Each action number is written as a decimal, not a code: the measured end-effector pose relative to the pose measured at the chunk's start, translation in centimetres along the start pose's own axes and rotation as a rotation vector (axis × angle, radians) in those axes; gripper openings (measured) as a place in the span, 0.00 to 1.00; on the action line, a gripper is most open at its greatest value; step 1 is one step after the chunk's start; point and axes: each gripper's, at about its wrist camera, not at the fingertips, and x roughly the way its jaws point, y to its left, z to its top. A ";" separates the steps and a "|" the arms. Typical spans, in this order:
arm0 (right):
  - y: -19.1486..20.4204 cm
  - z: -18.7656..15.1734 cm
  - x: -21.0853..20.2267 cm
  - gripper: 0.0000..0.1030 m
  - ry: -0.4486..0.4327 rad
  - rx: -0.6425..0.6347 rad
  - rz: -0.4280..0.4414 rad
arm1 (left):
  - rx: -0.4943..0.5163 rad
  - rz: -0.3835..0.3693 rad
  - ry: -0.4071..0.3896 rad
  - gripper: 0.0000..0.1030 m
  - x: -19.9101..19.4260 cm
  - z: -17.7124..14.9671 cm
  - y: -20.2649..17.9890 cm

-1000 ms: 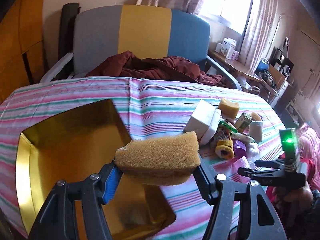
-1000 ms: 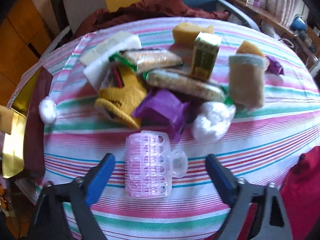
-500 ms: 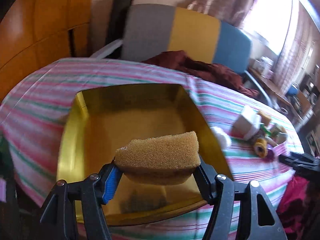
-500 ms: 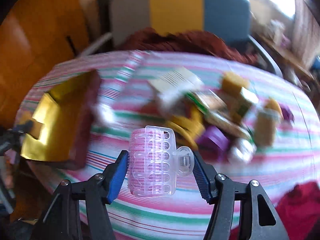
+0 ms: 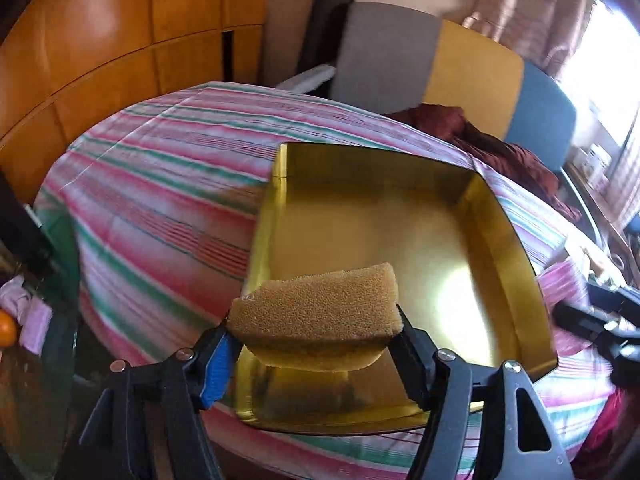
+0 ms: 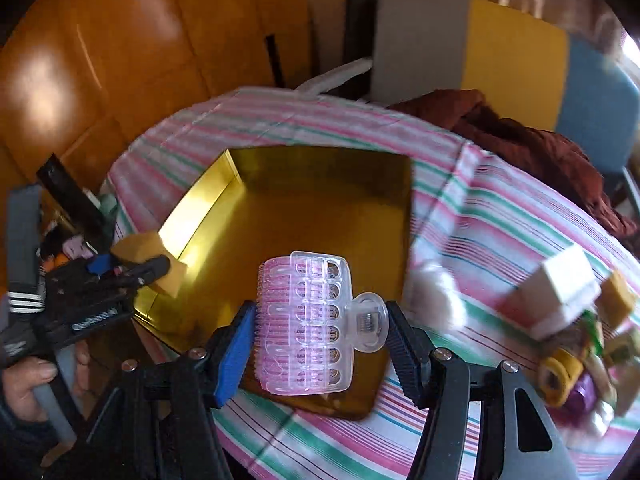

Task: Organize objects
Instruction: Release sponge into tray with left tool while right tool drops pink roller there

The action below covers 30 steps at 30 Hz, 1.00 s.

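A: Left hand-held gripper (image 5: 316, 344) carries a tan, wedge-shaped foam sponge (image 5: 316, 312) above the near edge of a shallow square gold tray (image 5: 512, 240), its jaws opening though both pads are in contact with the sponge's ends

B: And the right hand-held gripper (image 6: 320, 320)?

A: Clamped on a clear-and-pink plastic hair-roller clip (image 6: 308, 320), held over the same gold tray, near its front right corner. The tray's floor is bare and shiny

B: What surrounds the tray?

A: It sits on a round desk under a pink, green and white striped cloth (image 5: 160, 184). To the tray's right, seen from the right wrist, a white fluffy ball (image 6: 434, 292) lies just beside its wall; farther right a blurred heap includes a white rectangular block (image 6: 560, 288), a small tan sponge cube (image 6: 618, 296) and a yellow-rimmed item (image 6: 560, 376), all well apart from the tray

B: Anything crowding the grippers?

A: The two tools come in from opposite sides of the tray, apart from each other. A person's hand (image 6: 28, 380) grips the left tool's handle at the desk's edge

B: Behind?

A: A grey, yellow and blue chair (image 5: 440, 64) with dark red cloth (image 5: 500, 148) heaped on it, and an orange wooden cabinet (image 5: 100, 40)
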 end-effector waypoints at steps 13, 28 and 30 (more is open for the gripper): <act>-0.9 -1.6 3.5 0.92 0.088 0.024 -0.117 | -0.016 0.047 -0.035 0.80 -1.1 -0.4 1.3; 2.0 -0.1 -1.1 1.00 -0.125 -0.006 -0.166 | -0.003 0.055 -0.087 0.80 -3.2 -0.4 1.3; 2.0 -0.2 -1.2 1.00 -0.130 -0.004 -0.160 | -0.022 0.039 -0.110 0.81 -3.9 -0.6 1.7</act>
